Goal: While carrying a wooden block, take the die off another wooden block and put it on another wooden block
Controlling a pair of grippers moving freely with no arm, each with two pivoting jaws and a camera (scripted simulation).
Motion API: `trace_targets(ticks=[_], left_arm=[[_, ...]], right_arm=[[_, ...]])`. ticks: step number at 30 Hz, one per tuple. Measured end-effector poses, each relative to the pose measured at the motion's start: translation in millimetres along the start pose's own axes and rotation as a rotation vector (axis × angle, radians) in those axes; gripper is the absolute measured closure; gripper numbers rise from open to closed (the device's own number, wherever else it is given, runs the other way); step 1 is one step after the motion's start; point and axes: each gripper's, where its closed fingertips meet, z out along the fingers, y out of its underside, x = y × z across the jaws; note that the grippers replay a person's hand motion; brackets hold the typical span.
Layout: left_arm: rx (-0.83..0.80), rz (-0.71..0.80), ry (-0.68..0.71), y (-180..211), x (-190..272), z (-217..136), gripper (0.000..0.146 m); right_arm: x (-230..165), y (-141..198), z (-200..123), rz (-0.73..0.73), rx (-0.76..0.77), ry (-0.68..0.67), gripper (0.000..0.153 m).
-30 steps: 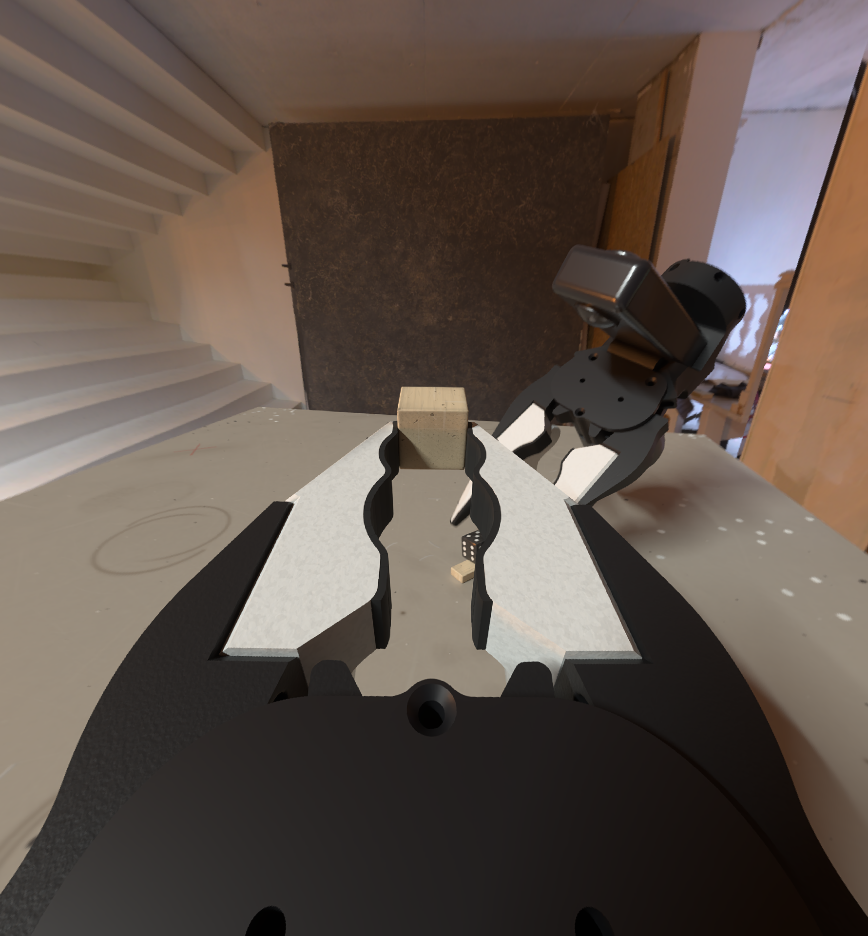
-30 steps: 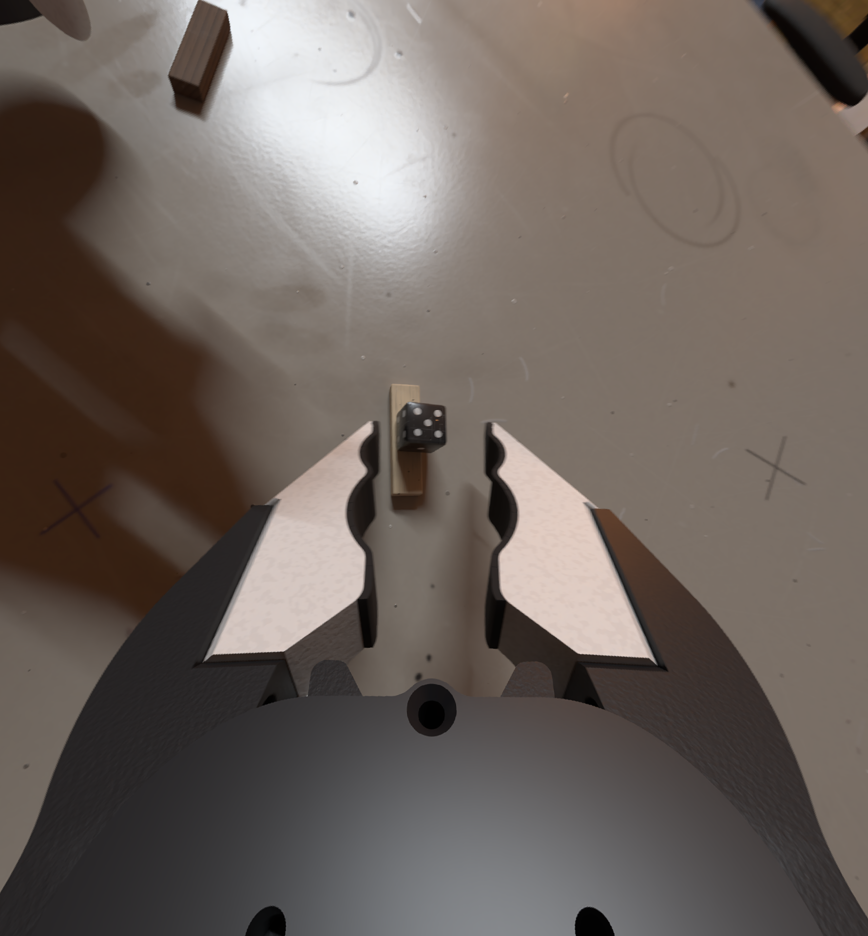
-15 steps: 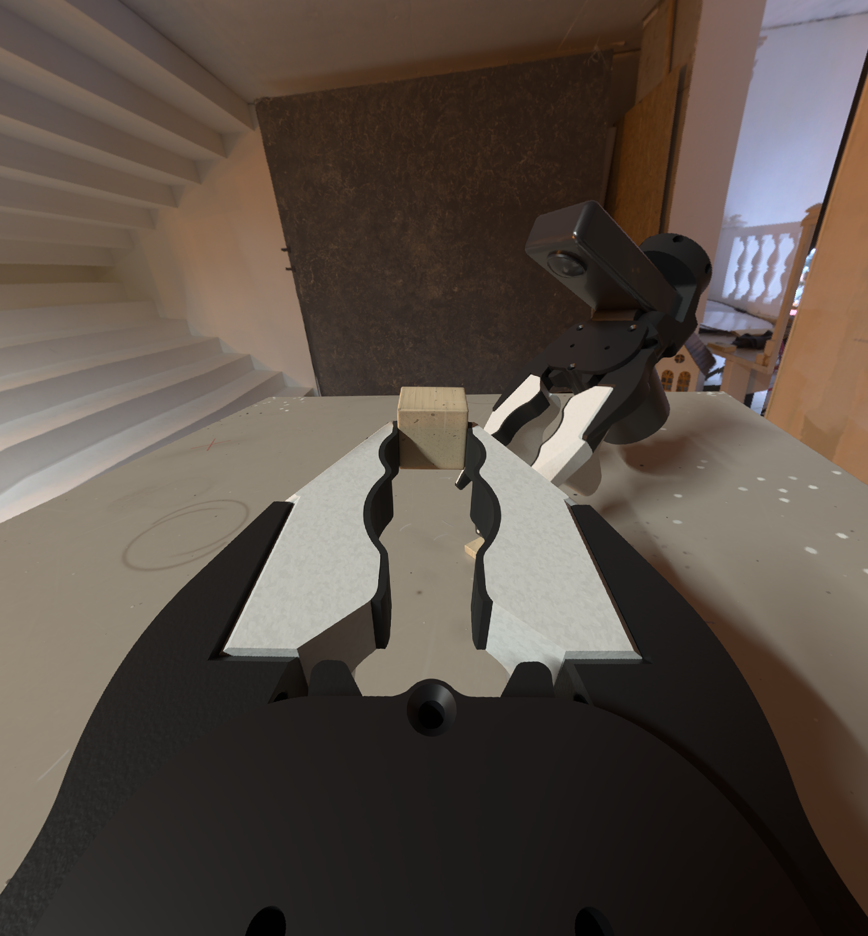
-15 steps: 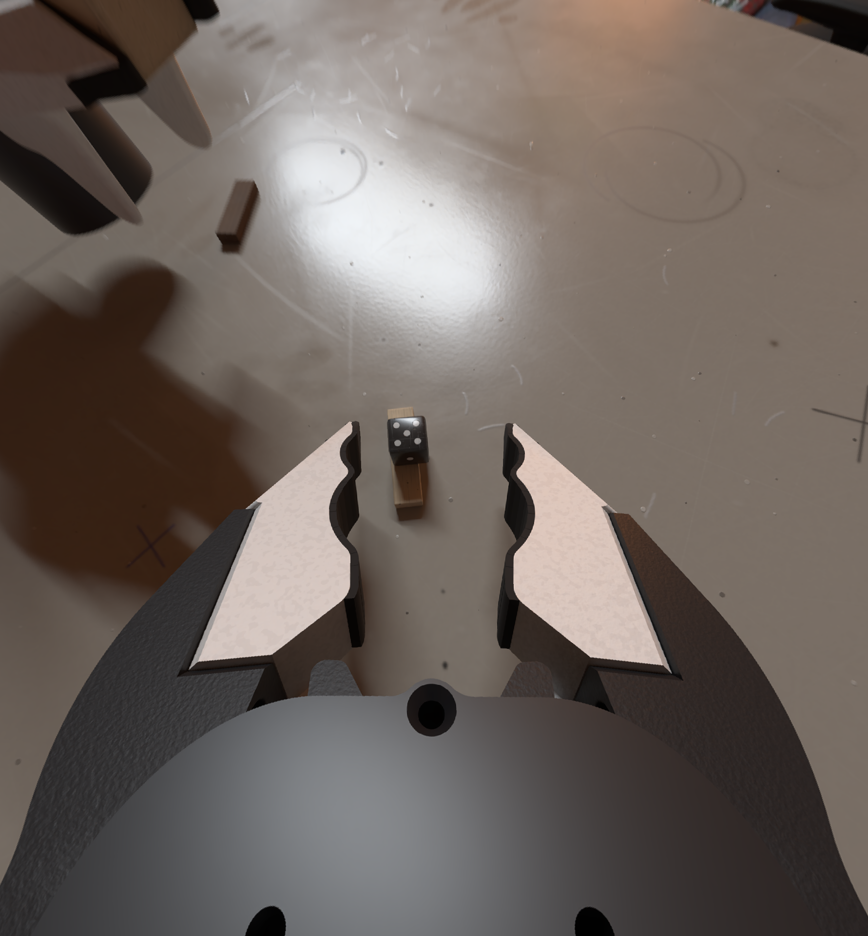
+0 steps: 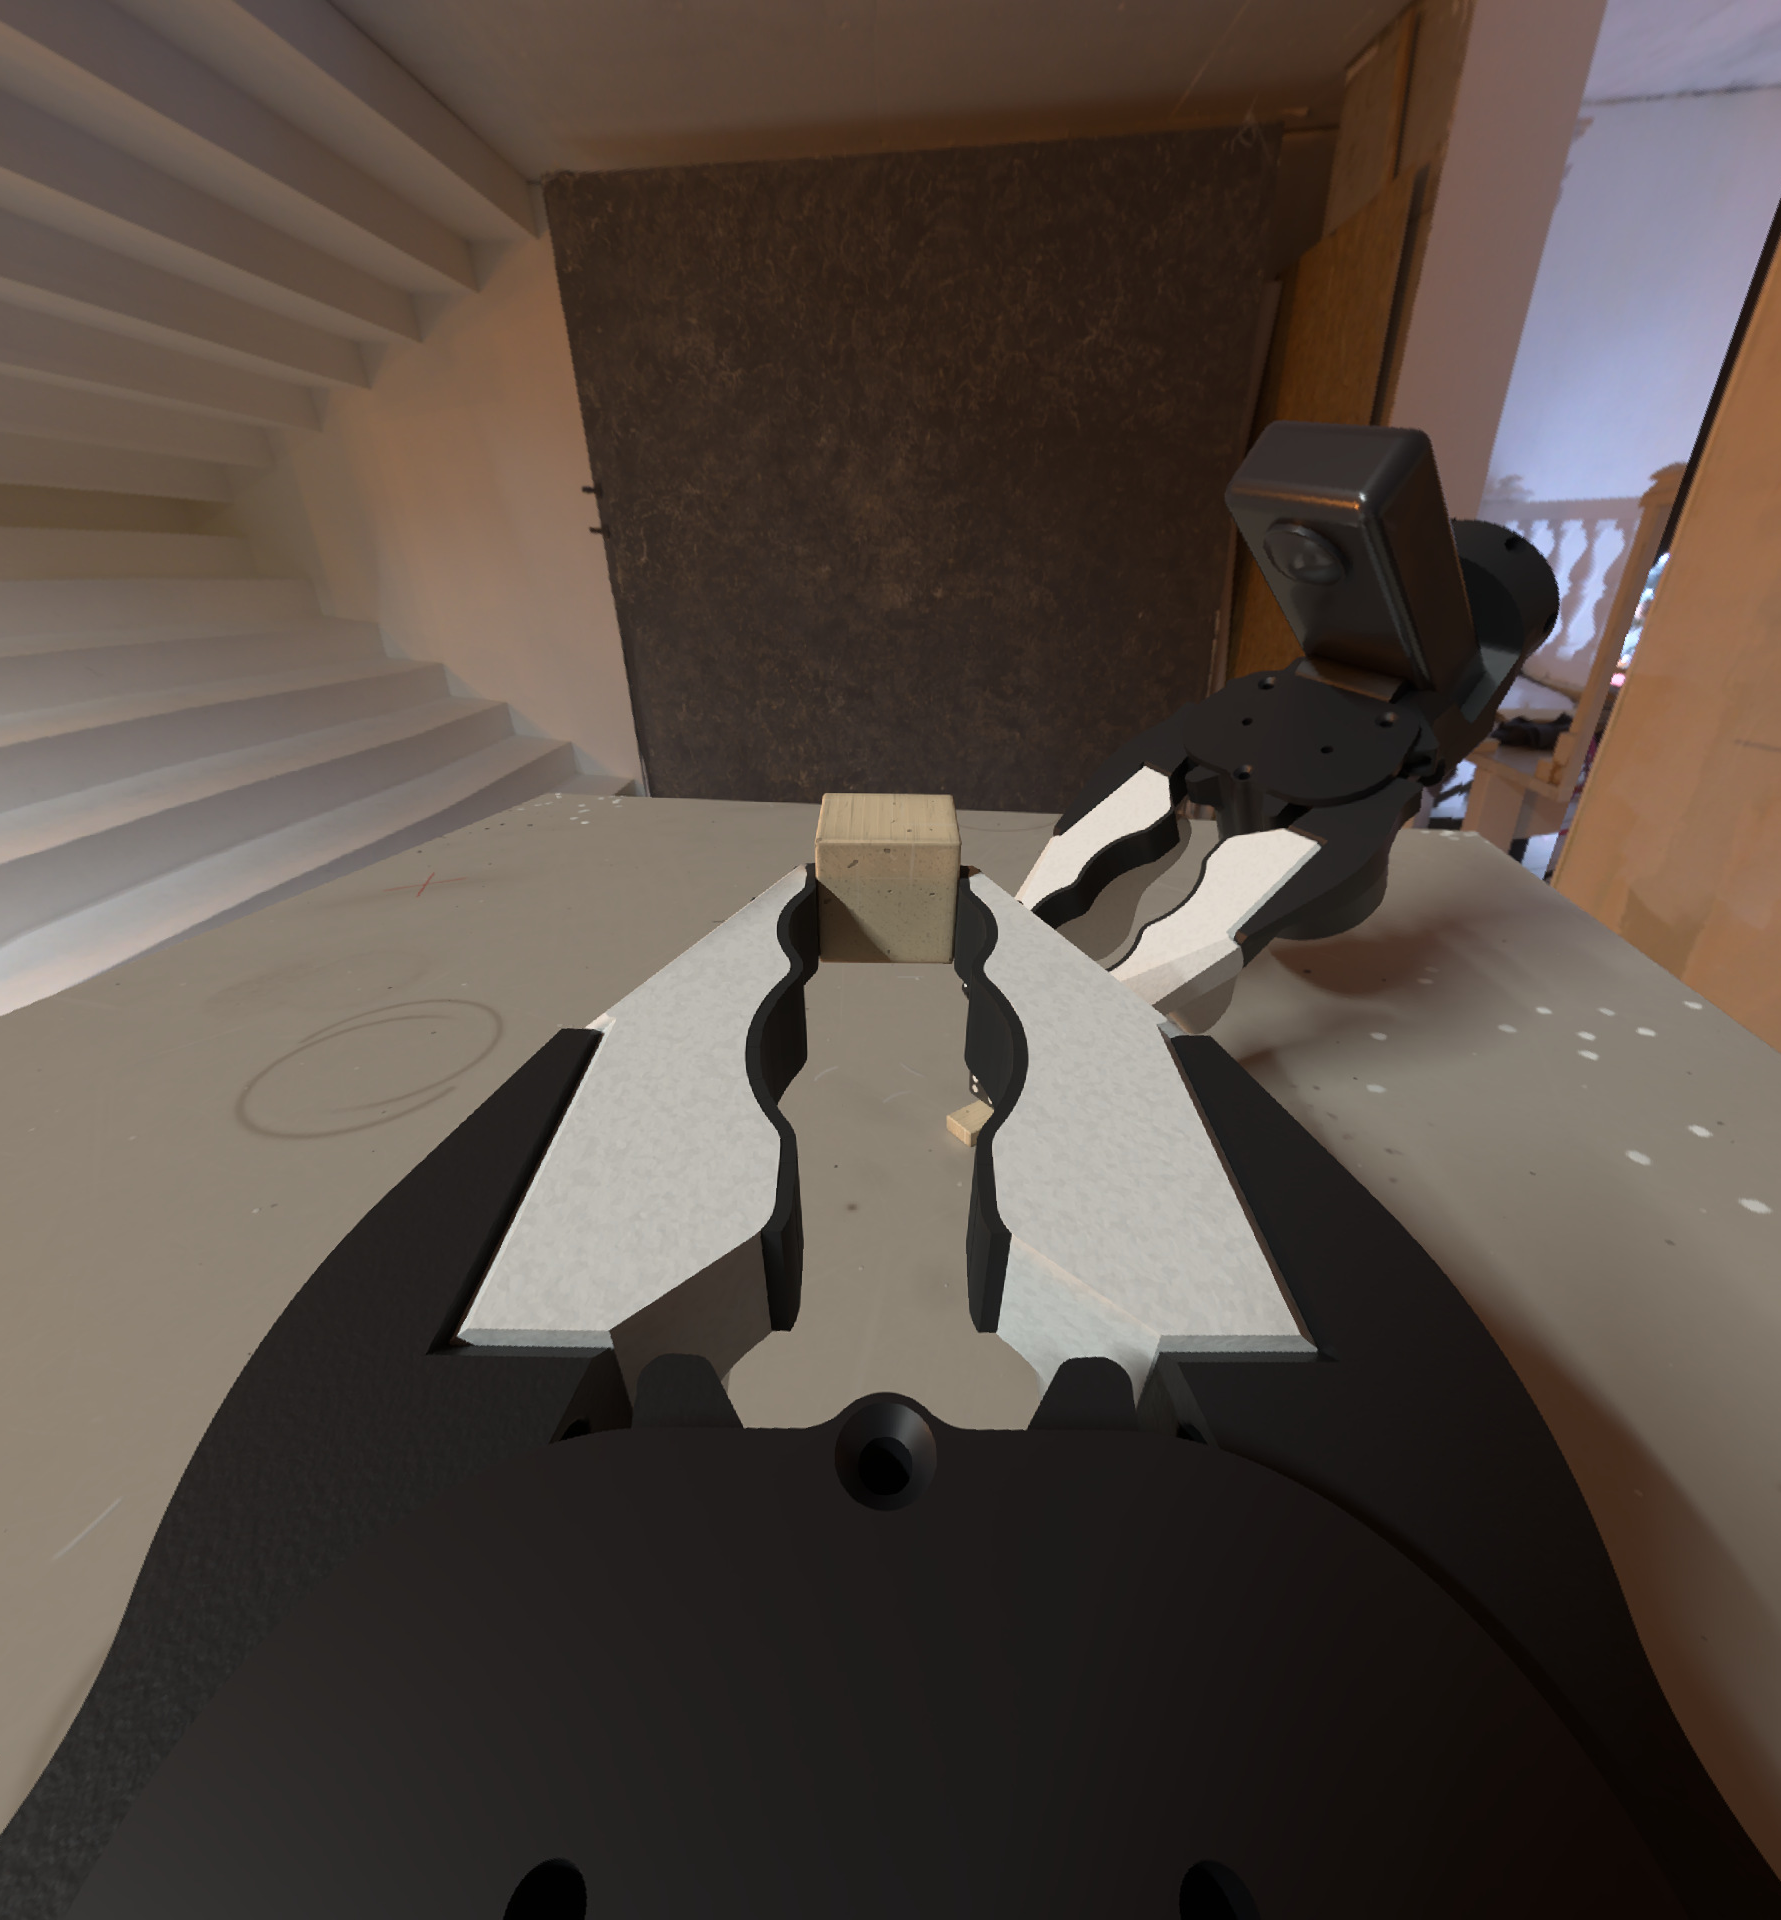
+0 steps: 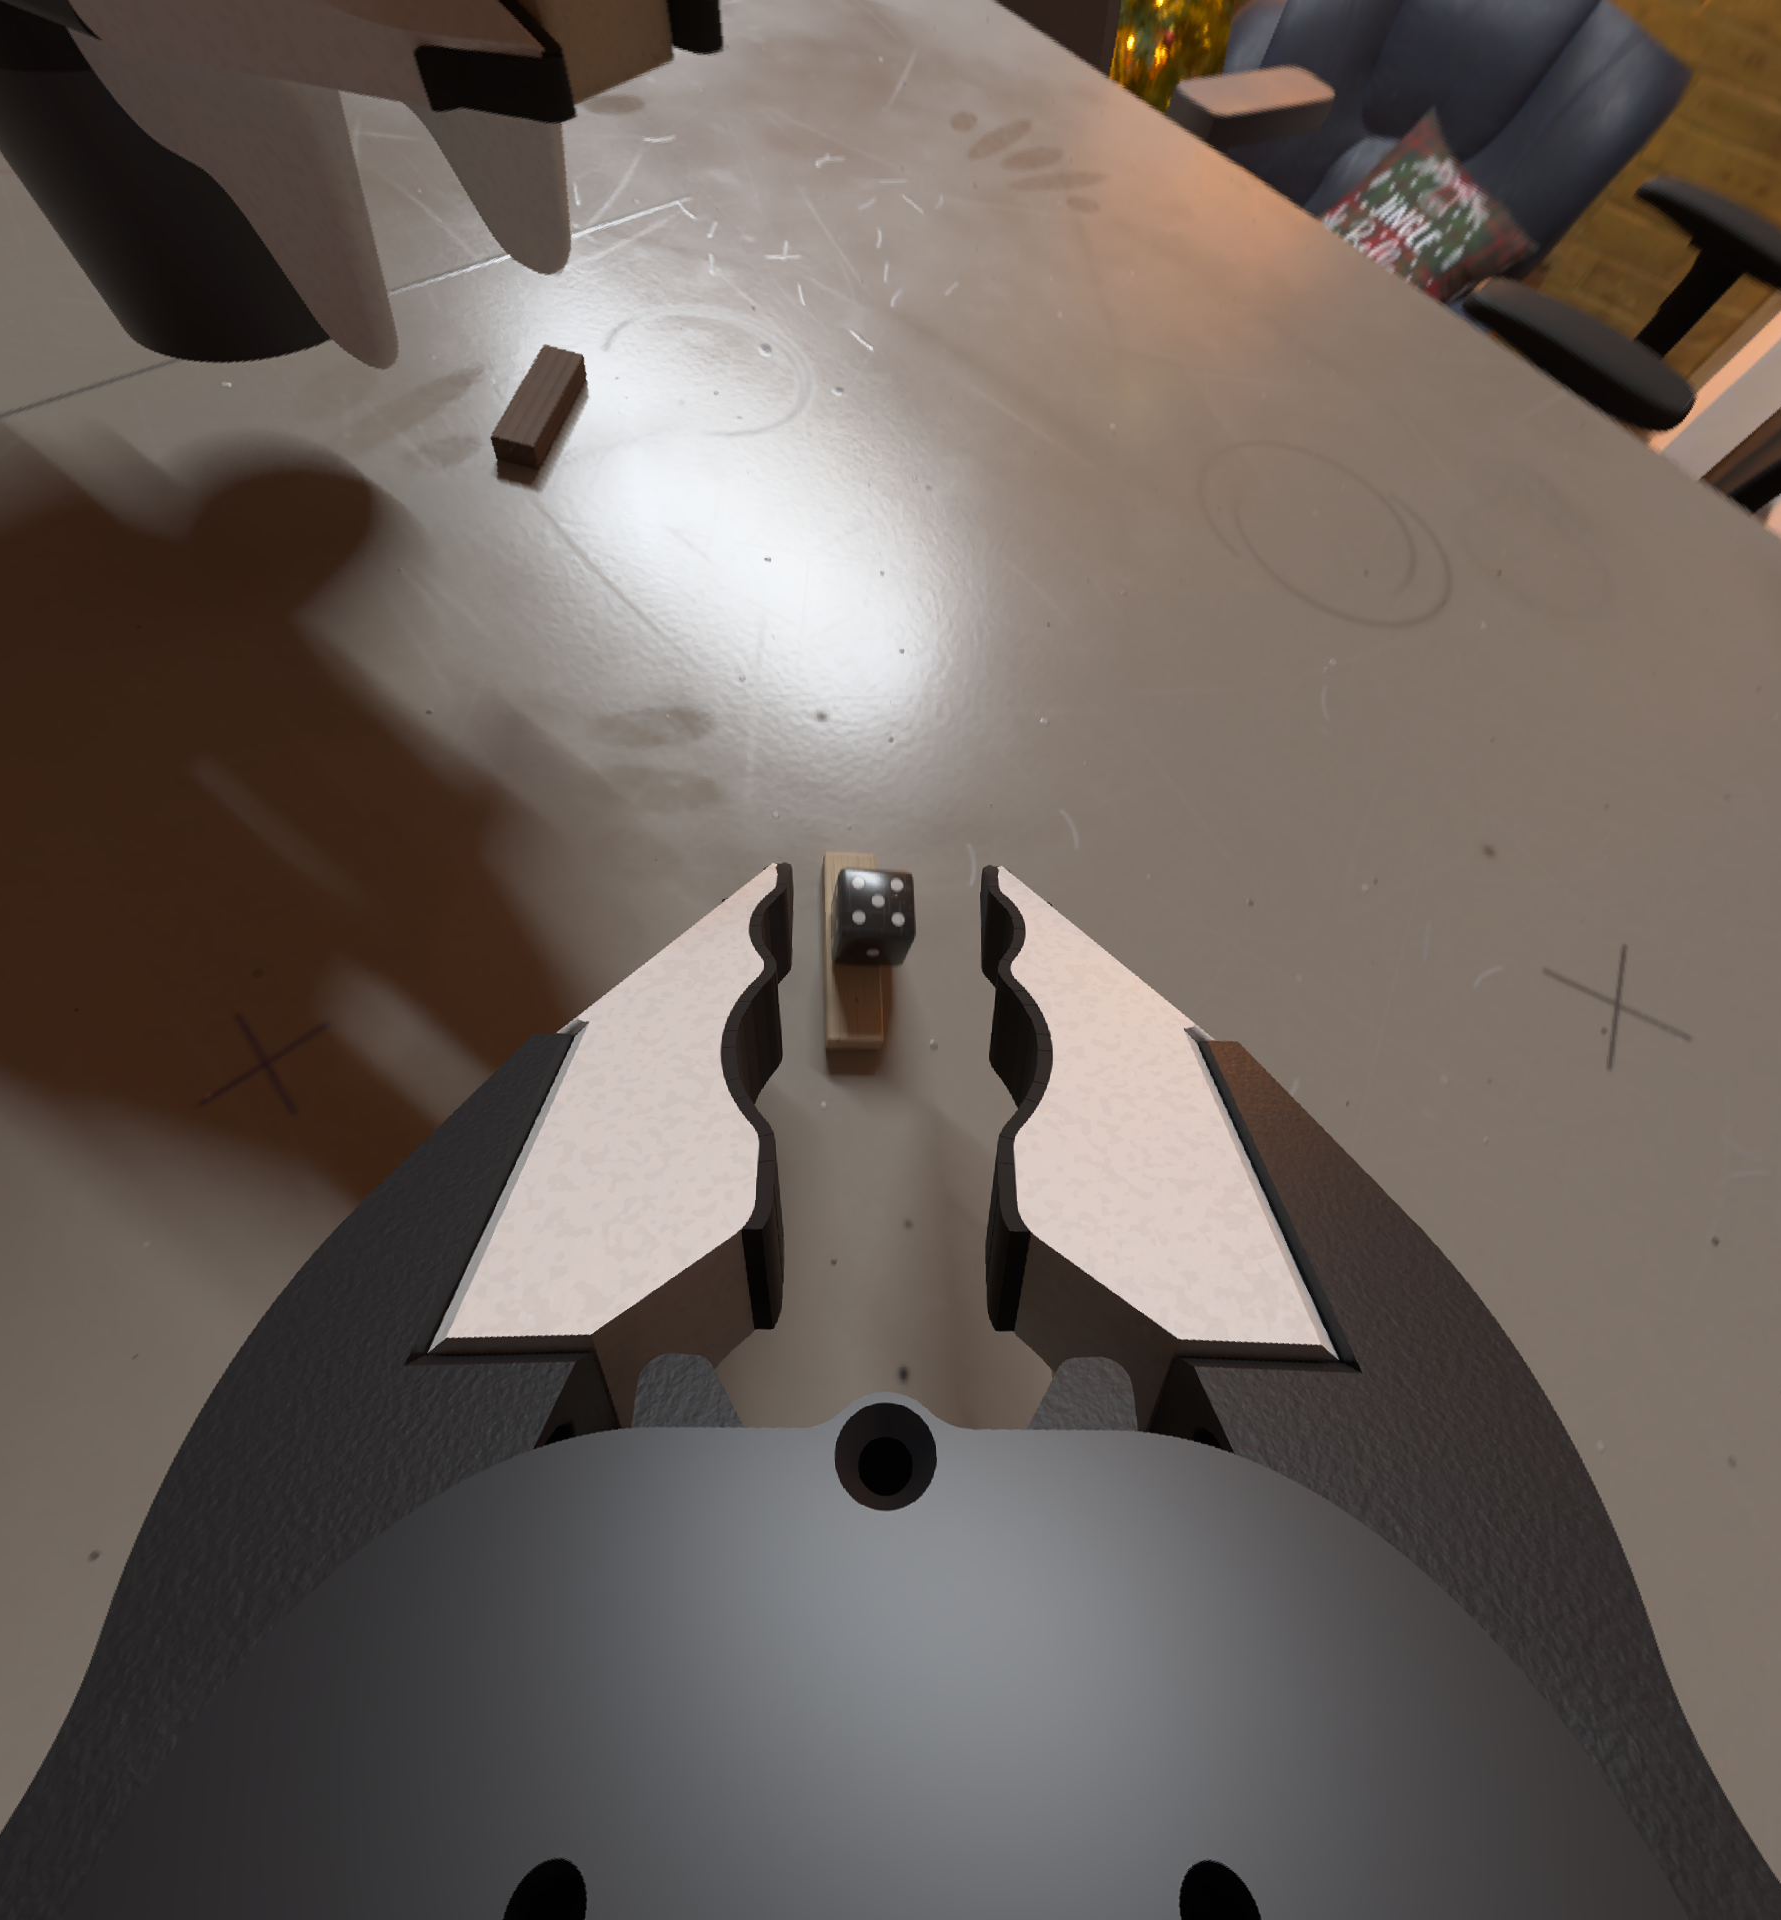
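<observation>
Right gripper (image 6: 886, 883) has pulled back and tilted up over the last second; a second ago it looked almost straight down with the die between its tips, now the die sits at the very tips and the far worktop edge and a chair beyond it are in frame; fingers (image 6: 647, 1091) apart, nothing held, closer together than half a second ago. In the left wrist view the right gripper (image 5: 1166, 914) now sits near the far right corner of the worktop (image 5: 242, 1195), angled down toward the middle.

Left gripper (image 5: 886, 904) unchanged; clamped on the pale cube block (image 5: 887, 894), held clear of the surface; its view has drifted only slightly.

Dark block (image 6: 540, 405) lies flat toward the far left of the worktop in the right wrist view, well apart from the die, just beside the left gripper's shadow; likely the drop target, my read.

Light flat block (image 6: 855, 1023) lies mid-worktop, long axis in line with the right gripper; in the left wrist view only its end (image 5: 966, 1124) shows past the left finger.

Die (image 6: 873, 914) still on the far end of that light block, between the right fingertips, not touching either.

Meaning: carry condition holds; die pick not yet done; right gripper looks re-aligned for a shallower approach; next needs a short advance, then close. Risk: die is small and near the block's edge; an off-centre close could knock it off.
</observation>
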Motion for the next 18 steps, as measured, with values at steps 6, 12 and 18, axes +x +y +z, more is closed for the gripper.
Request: trace_targets(ticks=[6, 12, 18], left_arm=[[-0.026, -0.04, 0.026, 3.4, 3.0, 2.7, 0.121], [-0.029, -0.075, 0.036, 3.0, 2.1, 3.4, 0.121], [-0.036, -0.033, 0.042, 3.1, 7.3, 4.6, 0.121]], right_arm=[[5.2, -7.3, -11.9, 0.042, 0.098, 0.043, 0.117], [22.6, -24.5, -41.1, 0.119, 0.348, 0.161, 0.118], [27.4, -27.6, -50.6, 0.15, 0.418, 0.183, 0.118]])
